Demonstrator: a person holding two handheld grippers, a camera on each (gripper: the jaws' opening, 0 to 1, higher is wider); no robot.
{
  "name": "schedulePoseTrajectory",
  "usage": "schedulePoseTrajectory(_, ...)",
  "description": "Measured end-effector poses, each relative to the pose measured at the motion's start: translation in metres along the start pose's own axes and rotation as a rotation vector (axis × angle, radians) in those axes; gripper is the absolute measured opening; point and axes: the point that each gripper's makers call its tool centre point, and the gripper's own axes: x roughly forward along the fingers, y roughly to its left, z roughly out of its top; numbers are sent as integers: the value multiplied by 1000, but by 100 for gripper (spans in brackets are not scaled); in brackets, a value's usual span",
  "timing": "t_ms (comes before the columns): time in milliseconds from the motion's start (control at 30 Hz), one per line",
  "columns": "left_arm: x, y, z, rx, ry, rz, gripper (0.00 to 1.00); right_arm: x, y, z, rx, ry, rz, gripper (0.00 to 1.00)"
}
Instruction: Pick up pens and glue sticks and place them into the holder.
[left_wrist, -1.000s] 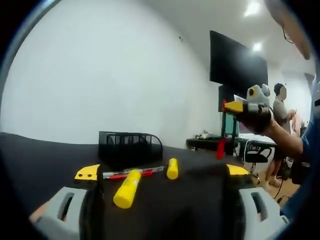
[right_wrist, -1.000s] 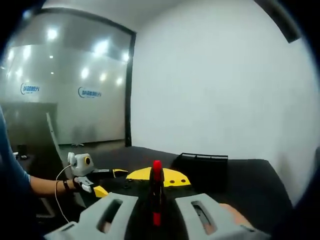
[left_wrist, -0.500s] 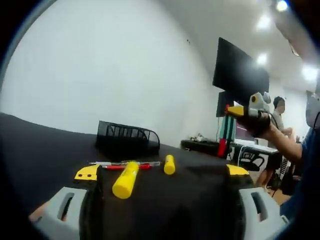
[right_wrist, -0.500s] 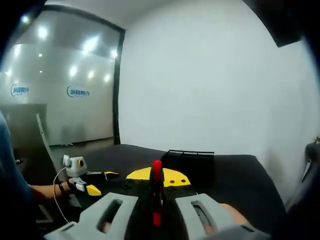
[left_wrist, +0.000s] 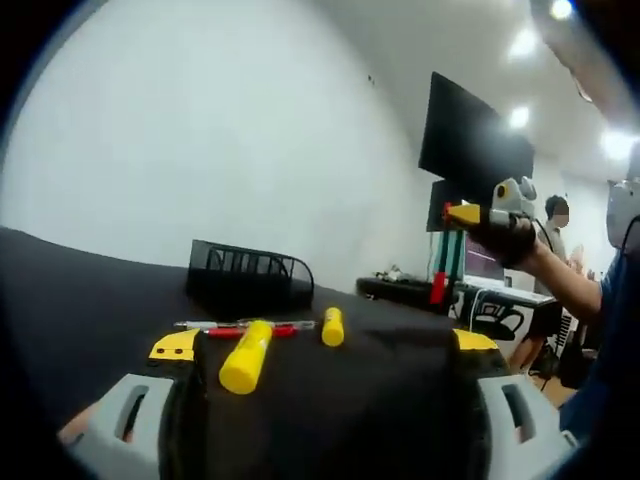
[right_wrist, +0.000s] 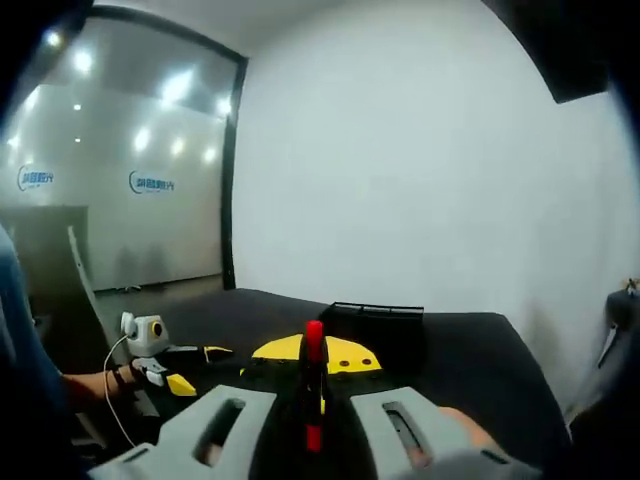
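Now, line by line:

Left gripper: its two jaws are standing wide apart low over the black table, gripping nothing; in the right gripper view it is showing at the lower left, held by a hand.

Right gripper: its jaws are pressing together on a red pen, which is standing upright between them with its cap above the yellow tips. In the left gripper view this gripper is hanging raised at the right in the person's hand, with the red pen pointing down below it.

Holder: a black mesh holder is sitting on the table against the white wall, beyond the loose items; in the right gripper view it is sitting just behind the jaw tips.

Glue sticks: a large yellow glue stick is lying between the left jaws, nearer the left one; a shorter yellow glue stick is lying beyond it, to its right, apart from it.

Pens on the table: a red pen and a pale pen are lying side by side in front of the holder, behind the large glue stick.

Background: a dark wall screen is hanging to the right, and another person is standing beyond.
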Motion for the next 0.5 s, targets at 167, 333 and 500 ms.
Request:
schedulePoseTrajectory(167, -2, 1, 7, -19, -37, 3, 96, 9, -3, 6, -16, -1, 12, 3)
schedulePoseTrajectory(333, -2, 2, 8, -18, -44, 11, 96, 26, -10, 13, -40, -2, 34, 3)
schedulePoseTrajectory(500, 0, 3, 5, 2, -28, 17, 96, 56, -20, 9, -42, -5, 50, 3)
